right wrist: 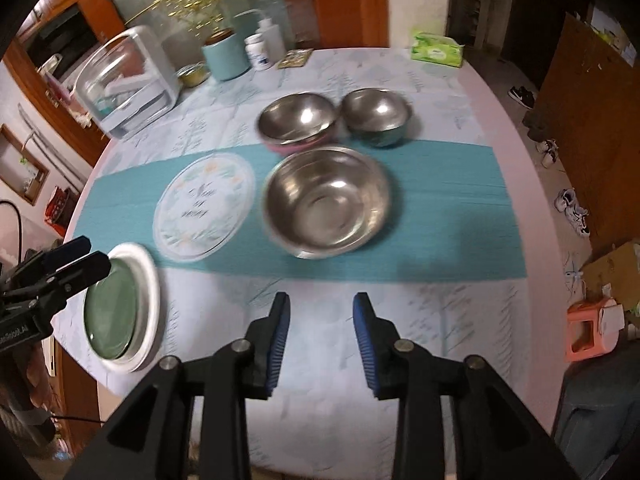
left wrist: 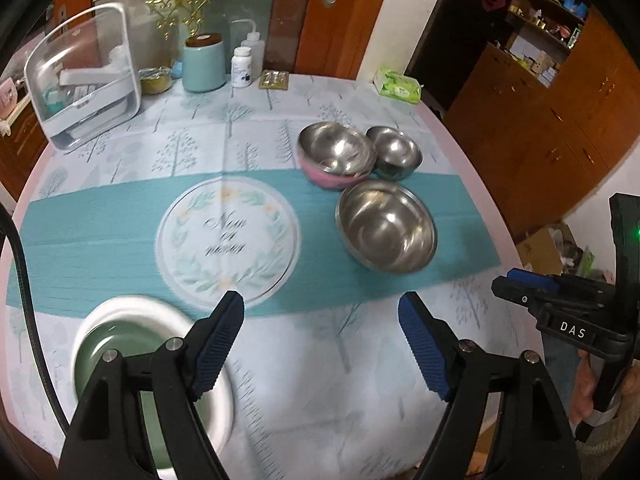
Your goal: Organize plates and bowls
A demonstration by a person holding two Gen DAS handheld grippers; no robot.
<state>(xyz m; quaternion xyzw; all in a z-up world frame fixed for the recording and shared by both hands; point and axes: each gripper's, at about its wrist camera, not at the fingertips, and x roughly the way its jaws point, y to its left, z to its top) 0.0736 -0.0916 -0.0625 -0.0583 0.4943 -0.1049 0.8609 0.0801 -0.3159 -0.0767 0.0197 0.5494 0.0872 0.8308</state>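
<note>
Plates [right wrist: 120, 308] stacked left of right claw [right wrist: 321, 336]; three bowls [right wrist: 328, 204] ahead, unnested. Left claw [left wrist: 321, 344] wide open, right part open, both empty.

Bare tablecloth [right wrist: 320, 360] is lying open ahead of both grippers, nothing sitting on it. At twelve o'clock the large steel bowl [right wrist: 326, 204] is blocking the middle, with the pink-sided bowl [right wrist: 298, 122] and small steel bowl [right wrist: 376, 118] crowding just behind it. At nine o'clock the stacked plates [right wrist: 120, 308] are occupying the table's edge. Jars and a clear box [right wrist: 128, 84] are lining the far rim at eleven o'clock.
</note>
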